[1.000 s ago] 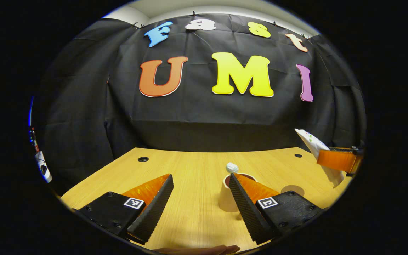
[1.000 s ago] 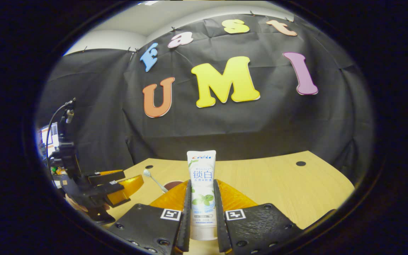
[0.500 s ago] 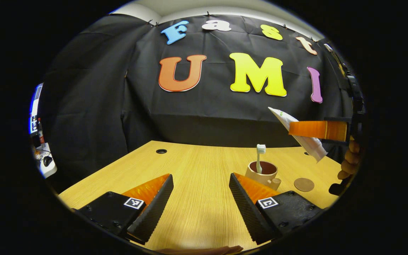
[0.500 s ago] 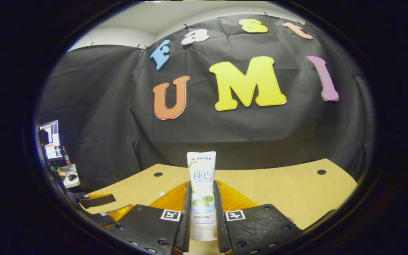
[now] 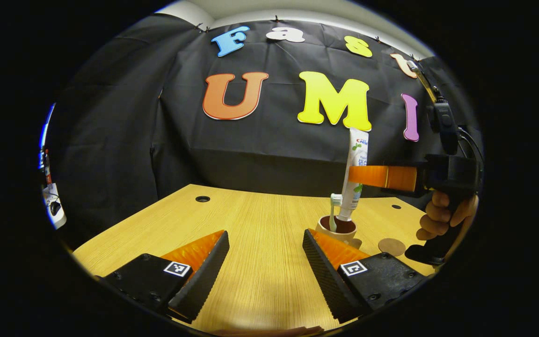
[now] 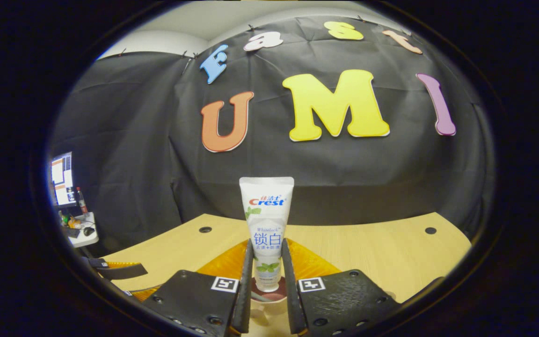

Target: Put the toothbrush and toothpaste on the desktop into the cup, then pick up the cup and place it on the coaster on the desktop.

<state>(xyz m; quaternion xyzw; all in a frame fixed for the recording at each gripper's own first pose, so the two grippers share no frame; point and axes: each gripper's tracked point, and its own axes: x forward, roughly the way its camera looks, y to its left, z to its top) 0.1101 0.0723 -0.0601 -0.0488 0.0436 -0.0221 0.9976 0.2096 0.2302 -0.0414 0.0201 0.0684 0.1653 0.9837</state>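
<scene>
Standing in the cup (image 5: 337, 228), the toothbrush (image 5: 332, 213) is already stowed. The toothpaste (image 6: 266, 229) is pinched upright by the right gripper (image 6: 267, 276), cap at the cup's mouth, unreleased. The left gripper (image 5: 265, 262) is spread. The coaster (image 5: 391, 246) is left unoccupied.

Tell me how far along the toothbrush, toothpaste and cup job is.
Done: the toothbrush stands in the cup. In hand: the right gripper is shut on the toothpaste, upright with its cap end at the cup's mouth. The left gripper is open and holds nothing. Left: release the tube, then set the cup on the coaster.
</scene>
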